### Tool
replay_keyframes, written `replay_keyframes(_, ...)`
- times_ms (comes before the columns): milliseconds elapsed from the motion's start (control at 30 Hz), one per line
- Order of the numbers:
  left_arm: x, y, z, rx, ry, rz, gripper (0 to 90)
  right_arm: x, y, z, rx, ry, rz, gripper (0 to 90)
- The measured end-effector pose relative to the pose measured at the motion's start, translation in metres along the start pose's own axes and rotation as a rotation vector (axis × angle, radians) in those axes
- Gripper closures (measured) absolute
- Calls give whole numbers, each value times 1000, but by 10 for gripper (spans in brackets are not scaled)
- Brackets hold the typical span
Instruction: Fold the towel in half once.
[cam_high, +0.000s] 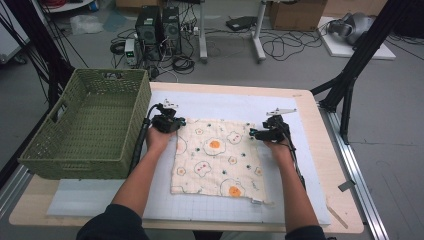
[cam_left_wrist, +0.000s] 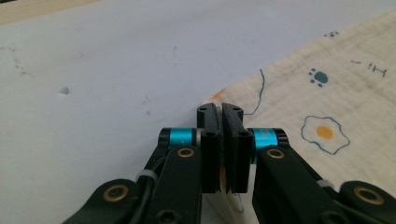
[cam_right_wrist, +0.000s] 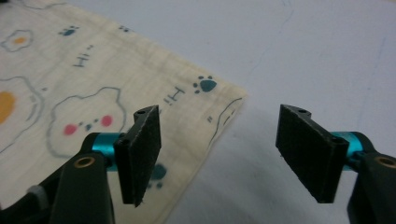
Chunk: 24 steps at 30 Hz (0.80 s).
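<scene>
The green wicker basket stands along the left edge of the worktop, its tall wall just beside the left gripper, so there is little room to swing out that way. The white mat beyond the cloth lies bare to the far edge. To the right of the right gripper the mat and worktop are open. In the right gripper view the bare mat lies between the spread jaws, with the cloth corner just ahead. The near mat below the cloth is bare between the two forearms
</scene>
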<state>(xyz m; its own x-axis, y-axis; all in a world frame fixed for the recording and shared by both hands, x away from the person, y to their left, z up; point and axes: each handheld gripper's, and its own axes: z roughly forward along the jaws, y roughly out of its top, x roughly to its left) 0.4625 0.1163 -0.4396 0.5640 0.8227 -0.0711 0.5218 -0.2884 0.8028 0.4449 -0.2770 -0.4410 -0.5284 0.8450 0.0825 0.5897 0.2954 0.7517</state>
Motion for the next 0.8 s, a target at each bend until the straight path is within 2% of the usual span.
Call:
replay_keyframes(67,1,1,-2,-9,-1,1,859,1,5,12,21,-6,2,360)
replay_keyframes(100,1,1,-2,-15,-1,4,859,3,8,17,18,-18,-15,382)
replay_keyframes(200,1,1,-1,-5,-1,13,859,7,14,26,40,-38,-55,455)
replay_keyframes(267,1,-1,1,8,-2,11,859,8,14,27,33,-32,-47,514)
replay_keyframes(300,1,-1,1,14,-2,11,859,7,14,26,30,-34,-35,614)
replay_keyframes(333,1,-2,2,22,-2,10,859,8,14,24,36,-33,-21,788)
replay_keyframes(367,0,-2,3,27,-1,13,860,8,15,23,43,-15,-26,850)
replay_keyframes(433,-1,-1,3,32,7,19,862,12,16,22,58,-31,-53,869)
replay_keyframes(533,-3,5,-1,-25,23,14,865,13,19,19,46,-54,-76,871)
replay_keyframes(600,-5,11,-5,-80,53,24,865,11,22,12,2,-74,-72,872)
replay_keyframes(700,-3,19,-10,-114,48,-2,865,6,29,1,-59,-94,-65,871)
replay_keyframes(800,-4,28,-15,-181,39,-12,865,6,37,-8,-107,-109,-75,871)
